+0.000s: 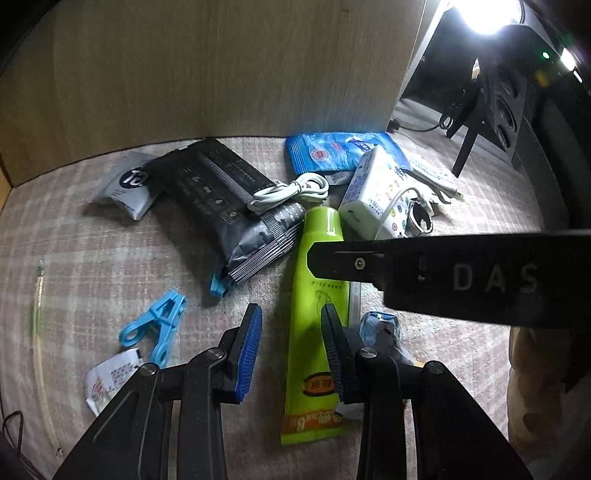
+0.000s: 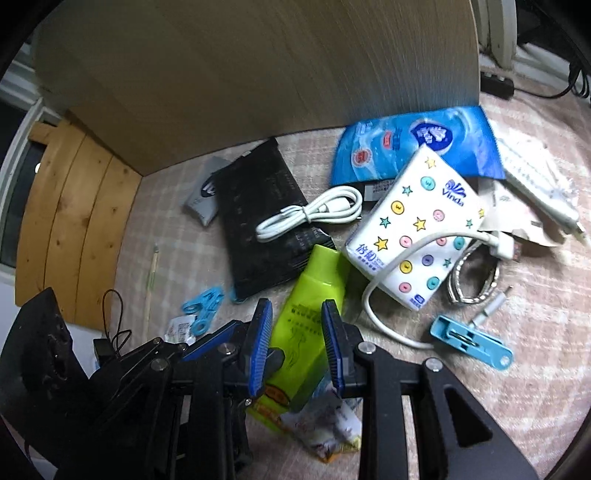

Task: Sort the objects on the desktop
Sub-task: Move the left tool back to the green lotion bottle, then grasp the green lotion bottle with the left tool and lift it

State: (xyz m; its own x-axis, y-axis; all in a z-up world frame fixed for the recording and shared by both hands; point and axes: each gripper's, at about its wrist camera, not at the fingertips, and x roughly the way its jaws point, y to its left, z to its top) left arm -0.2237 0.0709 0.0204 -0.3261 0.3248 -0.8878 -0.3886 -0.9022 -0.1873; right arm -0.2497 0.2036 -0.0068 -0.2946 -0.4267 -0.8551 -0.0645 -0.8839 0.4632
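Looks like somebody's home desk, honestly: a checked cloth covers the top and a pale wood board stands upright at its back edge. Piled on the cloth in front of that board are tissue packs, a green tube, a coiled white cable and blue clothes pegs. Right of the board there's a power strip with dark cords.

Dim overall; lamp glares upper right of left gripper. Fisheye-bent dark edges, slight motion blur.
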